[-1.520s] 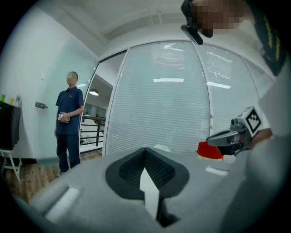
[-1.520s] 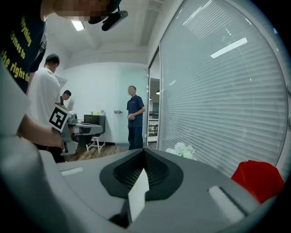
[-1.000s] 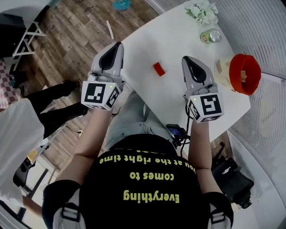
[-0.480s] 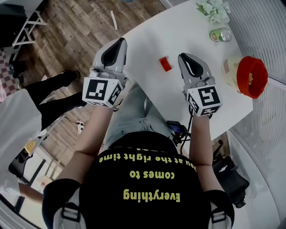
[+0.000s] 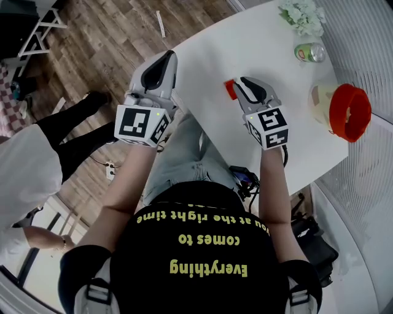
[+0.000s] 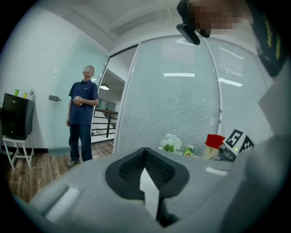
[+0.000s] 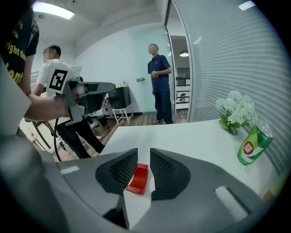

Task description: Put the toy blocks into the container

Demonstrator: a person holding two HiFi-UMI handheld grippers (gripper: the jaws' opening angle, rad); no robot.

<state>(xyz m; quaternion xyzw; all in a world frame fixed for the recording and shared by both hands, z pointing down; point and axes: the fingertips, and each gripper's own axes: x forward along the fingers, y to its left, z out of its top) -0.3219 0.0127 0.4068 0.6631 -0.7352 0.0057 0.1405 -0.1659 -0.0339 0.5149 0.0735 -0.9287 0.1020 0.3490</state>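
The right gripper has its jaws parted, having just been opening. The red toy block lies flat on the white surface in the gap between them, and the jaws are not closed on it. The left gripper has its jaws closed together on nothing. In the head view it hangs at centre left, by the surface's left edge, above the wooden floor. The red container stands at the right of that view, well apart from the block. A green can and white flowers are in the upper right.
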